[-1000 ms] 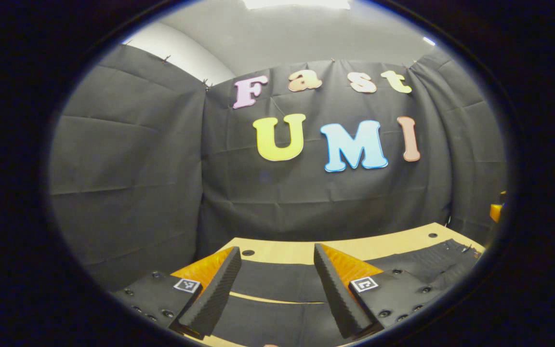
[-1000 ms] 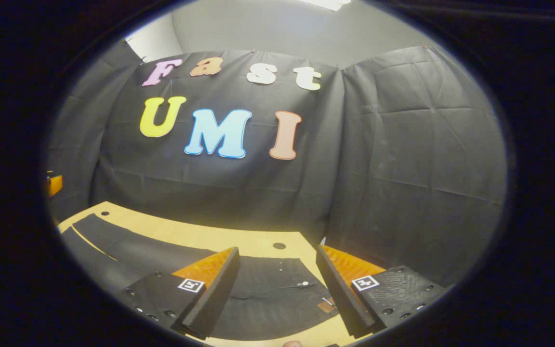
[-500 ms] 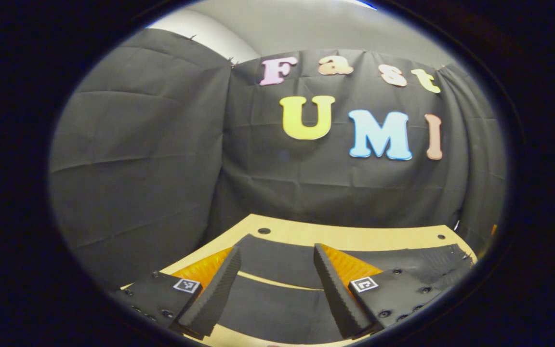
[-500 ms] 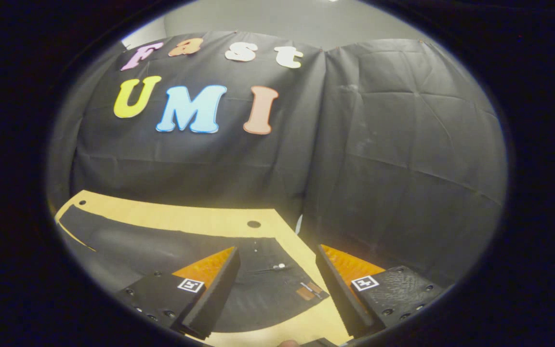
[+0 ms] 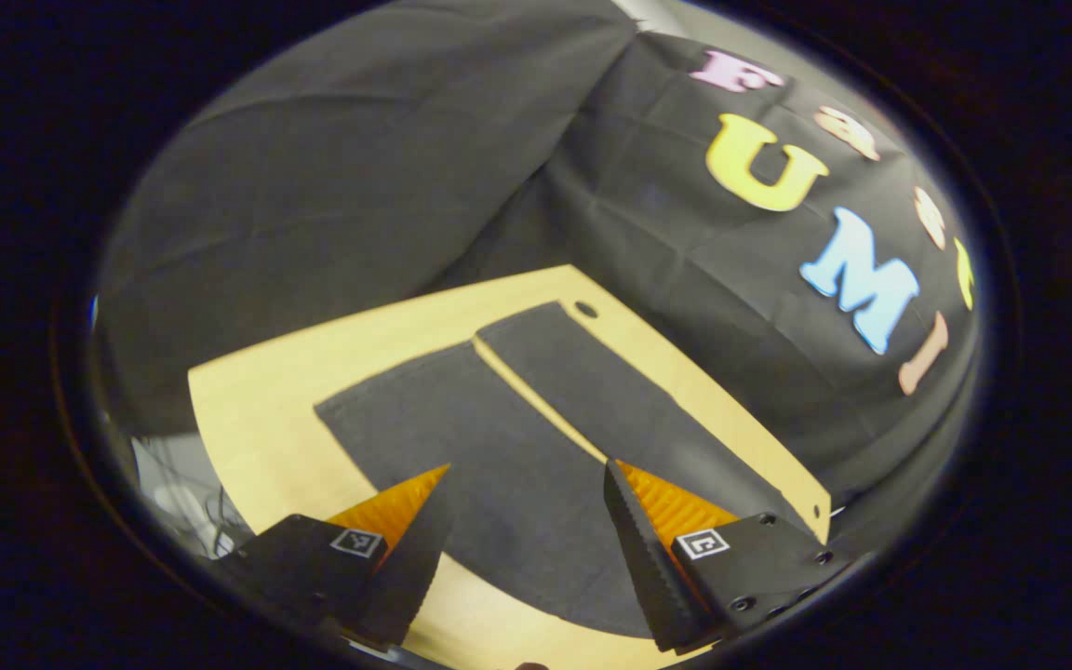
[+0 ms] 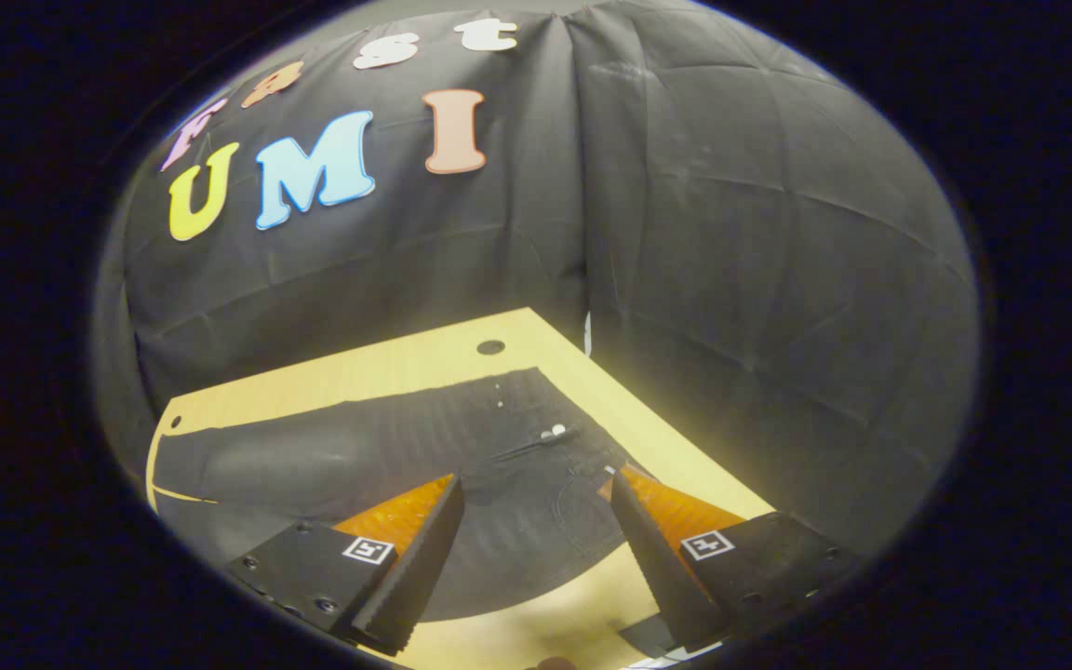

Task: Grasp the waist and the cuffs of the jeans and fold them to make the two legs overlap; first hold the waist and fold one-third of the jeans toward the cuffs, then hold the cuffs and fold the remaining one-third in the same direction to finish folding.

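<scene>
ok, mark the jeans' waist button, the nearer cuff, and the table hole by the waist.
waist button (image 6: 555, 431): right gripper view, on the pale metal stud at the waistband.
nearer cuff (image 5: 378, 395): left gripper view, on the hem end of the near leg.
table hole (image 6: 490, 347): right gripper view, on the dark hole itself.

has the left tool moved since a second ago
Yes. The left tool has tipped down and swung left: the wall slid up and right, and far more of the table and jeans shows.
</scene>
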{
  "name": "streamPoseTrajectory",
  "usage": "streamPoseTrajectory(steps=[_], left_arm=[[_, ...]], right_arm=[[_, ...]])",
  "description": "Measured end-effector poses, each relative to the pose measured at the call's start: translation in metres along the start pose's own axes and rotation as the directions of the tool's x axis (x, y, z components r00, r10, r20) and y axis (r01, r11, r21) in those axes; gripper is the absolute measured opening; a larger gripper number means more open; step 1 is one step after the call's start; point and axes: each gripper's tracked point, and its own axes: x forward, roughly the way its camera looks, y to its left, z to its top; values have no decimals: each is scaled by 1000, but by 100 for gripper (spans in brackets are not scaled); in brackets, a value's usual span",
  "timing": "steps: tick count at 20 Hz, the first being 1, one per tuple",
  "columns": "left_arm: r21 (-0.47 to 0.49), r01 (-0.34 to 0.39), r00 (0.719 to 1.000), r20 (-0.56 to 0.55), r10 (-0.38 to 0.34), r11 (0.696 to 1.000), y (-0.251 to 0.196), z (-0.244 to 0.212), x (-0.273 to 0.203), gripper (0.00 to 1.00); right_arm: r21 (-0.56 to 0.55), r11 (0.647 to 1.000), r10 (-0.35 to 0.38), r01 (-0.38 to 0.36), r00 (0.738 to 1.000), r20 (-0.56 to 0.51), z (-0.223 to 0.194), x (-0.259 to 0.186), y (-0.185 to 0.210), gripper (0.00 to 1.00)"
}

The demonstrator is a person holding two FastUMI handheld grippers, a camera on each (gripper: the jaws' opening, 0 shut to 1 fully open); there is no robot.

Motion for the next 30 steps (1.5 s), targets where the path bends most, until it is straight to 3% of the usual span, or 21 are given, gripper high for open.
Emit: streamPoseTrajectory(steps=[5, 12, 15, 20, 26, 30], left_arm=[[-179, -108, 992, -81, 95, 978, 66, 5, 6, 98], [-357, -211, 971, -183, 154, 910, 115, -20, 26, 99], [-413, -215, 970, -196, 144, 885, 120, -25, 35, 99], [-493, -190, 976, -192, 107, 849, 120, -26, 48, 99], [-498, -142, 982, -182, 56, 856, 102, -20, 68, 100], [-493, -131, 982, -181, 46, 860, 96, -18, 73, 100]], right_arm=[[90, 996, 10, 2, 991, -134, -36, 12, -12, 95], [308, 951, 84, 26, 937, -339, -85, 21, -14, 96], [370, 926, 77, 75, 923, -378, -96, 26, -25, 96], [500, 853, 79, 150, 910, -407, -103, 33, -48, 96], [590, 775, 66, 226, 899, -432, -116, 47, -70, 95], [654, 732, 116, 189, 912, -394, -102, 65, -57, 96]])
